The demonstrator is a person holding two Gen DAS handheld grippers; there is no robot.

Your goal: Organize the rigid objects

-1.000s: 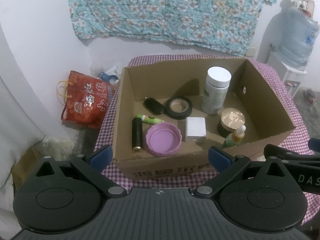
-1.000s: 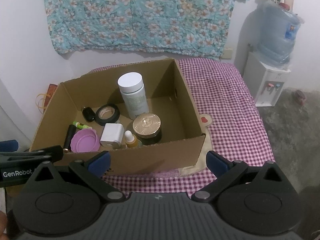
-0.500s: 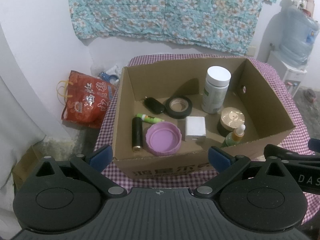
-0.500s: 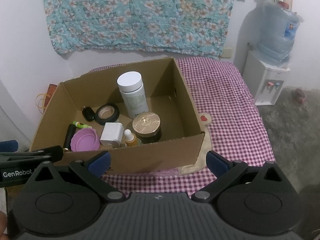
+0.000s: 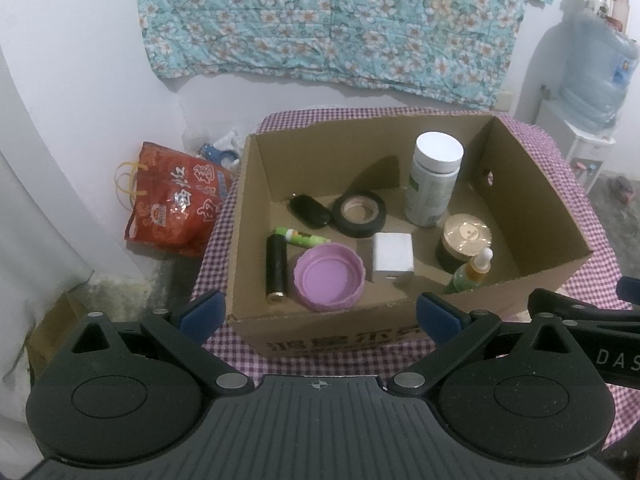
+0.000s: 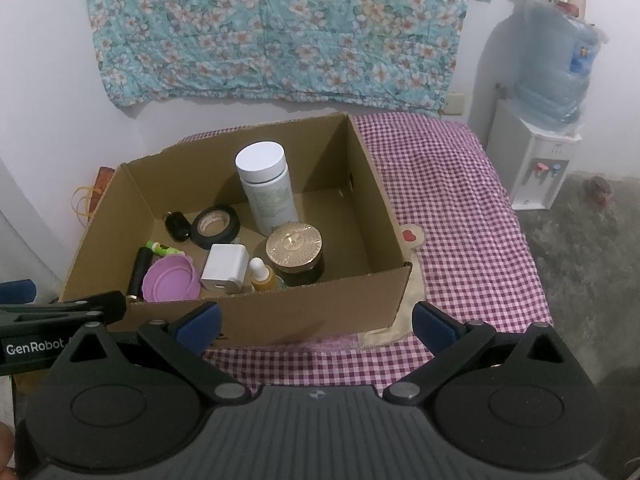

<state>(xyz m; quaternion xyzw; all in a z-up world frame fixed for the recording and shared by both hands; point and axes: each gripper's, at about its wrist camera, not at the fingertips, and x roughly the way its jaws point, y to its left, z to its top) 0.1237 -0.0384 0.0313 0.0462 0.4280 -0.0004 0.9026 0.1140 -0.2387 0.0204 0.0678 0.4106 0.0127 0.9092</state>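
Note:
An open cardboard box [image 5: 560,216] [image 6: 384,216] stands on a purple checked tablecloth. Inside it are a white-capped bottle [image 5: 434,178] [image 6: 266,186], a roll of black tape [image 5: 359,214] [image 6: 215,222], a black key fob [image 5: 310,211], a green tube [image 5: 300,237], a black cylinder [image 5: 276,270], a purple lid [image 5: 329,278] [image 6: 170,282], a white cube charger [image 5: 392,258] [image 6: 225,267], a gold-lidded jar [image 5: 464,240] [image 6: 295,250] and a dropper bottle [image 5: 472,272] [image 6: 262,276]. My left gripper [image 5: 320,312] hangs open in front of the box's near wall. My right gripper [image 6: 316,322] is open too, empty, near the box's front right corner.
A red printed bag [image 5: 176,200] sits on the floor left of the table. A water dispenser [image 6: 544,128] stands at the right by the wall. A floral cloth [image 6: 280,28] hangs behind. Bare checked tablecloth [image 6: 460,216] stretches right of the box.

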